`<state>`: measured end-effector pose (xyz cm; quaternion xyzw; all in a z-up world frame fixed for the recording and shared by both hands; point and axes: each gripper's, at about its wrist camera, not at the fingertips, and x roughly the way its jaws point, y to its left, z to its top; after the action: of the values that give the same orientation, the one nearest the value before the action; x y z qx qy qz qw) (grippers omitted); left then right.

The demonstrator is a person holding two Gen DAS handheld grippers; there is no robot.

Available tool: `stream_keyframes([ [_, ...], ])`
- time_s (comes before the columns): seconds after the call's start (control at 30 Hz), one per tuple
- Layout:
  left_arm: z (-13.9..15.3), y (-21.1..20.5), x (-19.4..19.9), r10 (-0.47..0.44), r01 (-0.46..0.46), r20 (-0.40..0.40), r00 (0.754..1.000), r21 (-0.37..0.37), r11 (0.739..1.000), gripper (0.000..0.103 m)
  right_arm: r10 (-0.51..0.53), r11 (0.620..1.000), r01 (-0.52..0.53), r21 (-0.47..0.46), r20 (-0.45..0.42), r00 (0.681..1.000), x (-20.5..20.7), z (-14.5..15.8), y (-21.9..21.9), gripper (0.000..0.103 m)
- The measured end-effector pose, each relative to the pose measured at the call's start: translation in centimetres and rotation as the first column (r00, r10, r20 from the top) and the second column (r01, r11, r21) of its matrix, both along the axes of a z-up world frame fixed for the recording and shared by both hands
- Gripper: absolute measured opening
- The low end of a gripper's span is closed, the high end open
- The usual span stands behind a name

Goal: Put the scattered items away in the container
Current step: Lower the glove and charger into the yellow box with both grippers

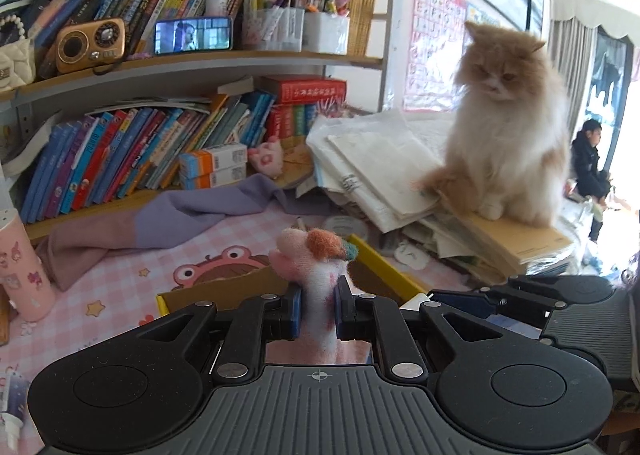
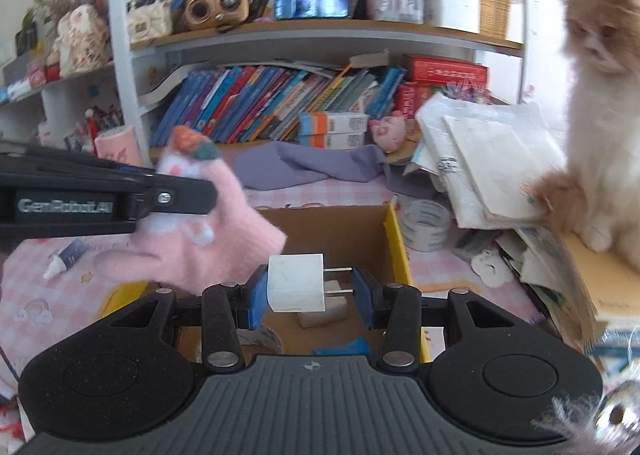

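My left gripper point(image 1: 317, 313) is shut on a pink knitted glove point(image 1: 312, 259) with an orange and teal pom-pom, held above the near edge of the cardboard box point(image 1: 376, 255). In the right wrist view the glove point(image 2: 208, 231) hangs from the left gripper's fingers point(image 2: 176, 197) at the box's left side. My right gripper point(image 2: 310, 289) is shut on a white plug adapter point(image 2: 296, 283), prongs pointing right, above the open cardboard box point(image 2: 352, 227). Inside the box lie a white block point(image 2: 324, 313), a tape roll point(image 2: 260, 337) and something blue point(image 2: 348, 347).
An orange and white cat point(image 1: 508, 123) sits on a stack of papers point(image 1: 384, 171) at the right. A purple cloth point(image 1: 192, 211), a pink cup point(image 1: 20, 267), a tape roll point(image 2: 426, 225), a small tube point(image 2: 66, 257) and bookshelves point(image 1: 160, 135) surround the box.
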<state>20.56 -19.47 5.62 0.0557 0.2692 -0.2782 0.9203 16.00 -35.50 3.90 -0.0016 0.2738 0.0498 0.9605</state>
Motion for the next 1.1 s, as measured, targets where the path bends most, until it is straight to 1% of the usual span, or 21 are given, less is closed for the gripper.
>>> stream_keyframes([
  [0.13, -2.1, -1.5, 1.9, 0.016, -0.014, -0.04, 0.999, 0.067, 0.998, 0.014, 0.077, 0.995, -0.079, -0.053, -0.048, 0.996, 2.4, -1.4, 0.3, 0.042],
  [0.3, -4.3, -2.7, 3.3, 0.032, -0.019, -0.086, 0.996, 0.145, 0.989, 0.014, 0.143, 0.985, -0.154, -0.077, -0.127, 0.981, 4.5, -3.5, 0.4, 0.042],
  [0.5, -6.0, -3.1, 4.3, 0.068, -0.043, -0.125, 0.99, 0.194, 0.98, 0.015, 0.194, 0.969, -0.218, -0.113, -0.192, 0.962, 5.9, -5.4, 0.8, 0.042],
  [0.6, -6.4, -3.1, 4.5, 0.08, -0.051, -0.127, 0.989, 0.218, 0.975, 0.015, 0.211, 0.961, -0.243, -0.13, -0.223, 0.952, 6.3, -6.0, 1.0, 0.042],
  [0.87, -6.6, -3.1, 5.1, 0.097, -0.062, -0.138, 0.986, 0.24, 0.969, 0.015, 0.234, 0.948, -0.282, -0.147, -0.278, 0.932, 6.5, -6.2, 1.2, 0.042],
  [0.97, -6.1, -3.2, 5.5, 0.094, -0.065, -0.117, 0.989, 0.233, 0.97, 0.015, 0.225, 0.95, -0.275, -0.148, -0.285, 0.932, 6.7, -6.3, 1.2, 0.042],
  [1.1, -4.6, -3.2, 6.4, 0.1, -0.082, -0.074, 0.992, 0.206, 0.975, 0.015, 0.212, 0.954, -0.262, -0.148, -0.288, 0.934, 6.7, -6.4, 1.2, 0.041],
])
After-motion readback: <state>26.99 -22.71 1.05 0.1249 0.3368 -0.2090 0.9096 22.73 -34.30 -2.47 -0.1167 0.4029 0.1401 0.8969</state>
